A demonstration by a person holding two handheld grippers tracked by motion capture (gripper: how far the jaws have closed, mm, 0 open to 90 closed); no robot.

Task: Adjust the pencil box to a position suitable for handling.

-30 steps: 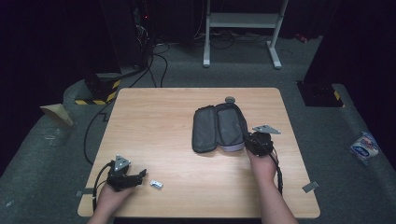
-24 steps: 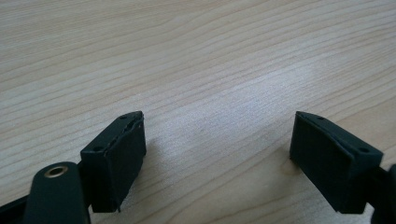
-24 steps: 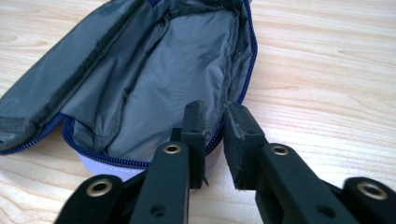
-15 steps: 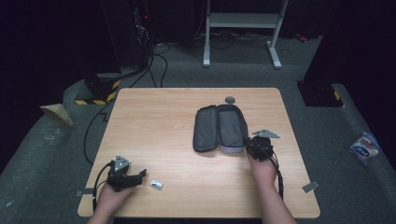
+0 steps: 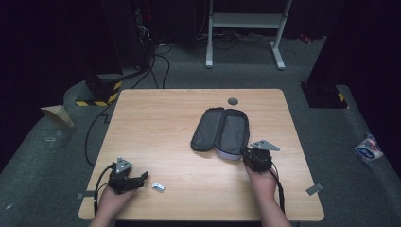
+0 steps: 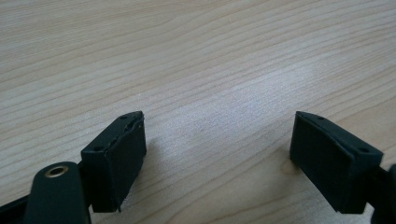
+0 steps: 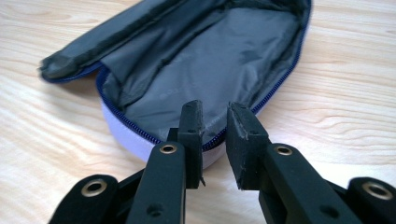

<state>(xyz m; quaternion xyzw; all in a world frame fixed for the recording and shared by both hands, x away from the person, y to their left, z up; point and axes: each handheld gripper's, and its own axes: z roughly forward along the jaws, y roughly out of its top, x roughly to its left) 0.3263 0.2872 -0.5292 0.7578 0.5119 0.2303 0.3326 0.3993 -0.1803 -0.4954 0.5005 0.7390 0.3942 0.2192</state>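
An open zip case [image 5: 221,131] lies unzipped on the wooden table [image 5: 165,113], a little right of the middle, its lid folded out to the left so that the grey lining faces up. The right gripper [image 5: 251,156] sits at the case's near end, and in the right gripper view its jaws stand almost together, with just a narrow gap, right at the blue zipper edge [image 7: 140,133] of the pale lower shell. They have just been opening a touch; the left jaw lies against the rim, but nothing can be seen pinched between the pads, so this reads as a nearly closed gripper lining up on the edge rather than a firm hold. Working at the near rim makes sense, since that is where the shell can be steadied or the zip picked up. The left gripper [image 5: 142,178] rests low on the table at the near left corner, well apart from the case, its jaws spread wide over bare wood with nothing in them — parked out of the way, it seems. Just beside it to the right lies a small pale object [image 5: 158,187], too small to identify, possibly something meant for the case. A grey round cap [image 5: 232,101] is set in the tabletop beyond the case.
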